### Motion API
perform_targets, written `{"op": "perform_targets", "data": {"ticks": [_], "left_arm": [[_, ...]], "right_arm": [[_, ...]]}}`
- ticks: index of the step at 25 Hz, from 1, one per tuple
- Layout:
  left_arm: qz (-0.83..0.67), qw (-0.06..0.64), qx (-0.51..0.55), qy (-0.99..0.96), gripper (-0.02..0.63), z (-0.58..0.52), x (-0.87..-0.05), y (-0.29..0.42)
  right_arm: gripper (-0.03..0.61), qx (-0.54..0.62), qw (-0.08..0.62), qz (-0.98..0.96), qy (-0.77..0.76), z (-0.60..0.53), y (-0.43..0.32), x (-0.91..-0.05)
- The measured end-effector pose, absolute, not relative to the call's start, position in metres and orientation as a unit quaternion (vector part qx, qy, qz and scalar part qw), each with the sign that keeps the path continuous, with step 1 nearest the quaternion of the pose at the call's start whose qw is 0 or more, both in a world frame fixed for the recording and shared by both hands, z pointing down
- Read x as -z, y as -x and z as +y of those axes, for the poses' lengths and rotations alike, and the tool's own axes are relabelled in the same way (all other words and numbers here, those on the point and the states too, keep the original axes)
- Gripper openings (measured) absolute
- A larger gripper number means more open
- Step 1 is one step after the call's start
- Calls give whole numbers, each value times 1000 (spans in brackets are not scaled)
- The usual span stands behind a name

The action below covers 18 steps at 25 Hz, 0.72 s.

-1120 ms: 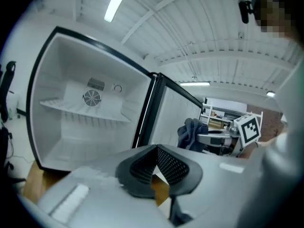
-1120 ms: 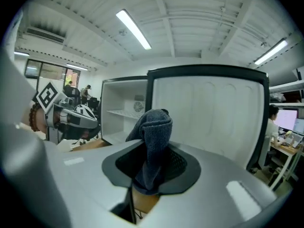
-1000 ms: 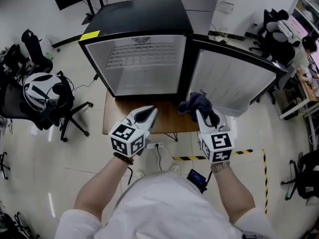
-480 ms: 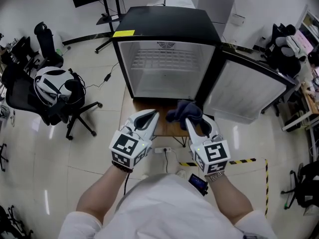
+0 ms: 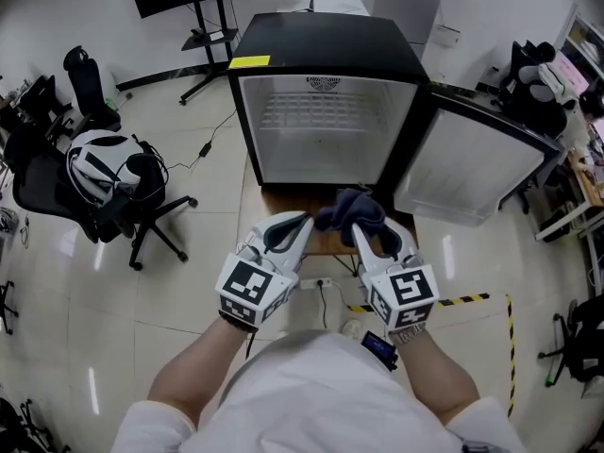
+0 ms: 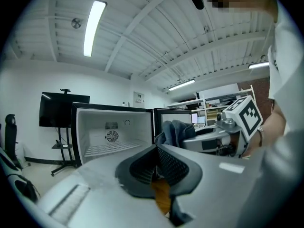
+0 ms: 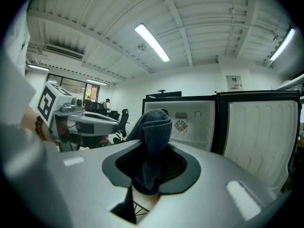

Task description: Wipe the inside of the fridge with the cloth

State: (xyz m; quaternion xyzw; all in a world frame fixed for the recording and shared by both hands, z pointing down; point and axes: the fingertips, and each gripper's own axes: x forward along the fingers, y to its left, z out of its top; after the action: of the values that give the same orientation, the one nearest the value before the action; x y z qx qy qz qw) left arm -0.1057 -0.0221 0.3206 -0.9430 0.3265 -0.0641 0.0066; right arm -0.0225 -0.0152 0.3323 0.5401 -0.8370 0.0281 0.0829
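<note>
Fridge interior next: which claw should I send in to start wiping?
Right. The right claw is clamped on the cloth and faces the open fridge, whose door is swung aside. The left claw is shut with nothing in it, so it has nothing to wipe with.

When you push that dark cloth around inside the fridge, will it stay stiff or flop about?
Probably floppy: the cloth bunches and droops over the right tool. Likely light too, since one pinch holds it up. It should squash flat against the fridge walls.
</note>
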Motion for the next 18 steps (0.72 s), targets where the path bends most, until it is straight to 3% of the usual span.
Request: {"op": "perform_targets", "data": {"ticks": [18], "left_arm": [[315,12,62,947,5,-17,-320,119]], "right_arm": [[91,-30,86,-825,-557,-6,36,-336]]}}
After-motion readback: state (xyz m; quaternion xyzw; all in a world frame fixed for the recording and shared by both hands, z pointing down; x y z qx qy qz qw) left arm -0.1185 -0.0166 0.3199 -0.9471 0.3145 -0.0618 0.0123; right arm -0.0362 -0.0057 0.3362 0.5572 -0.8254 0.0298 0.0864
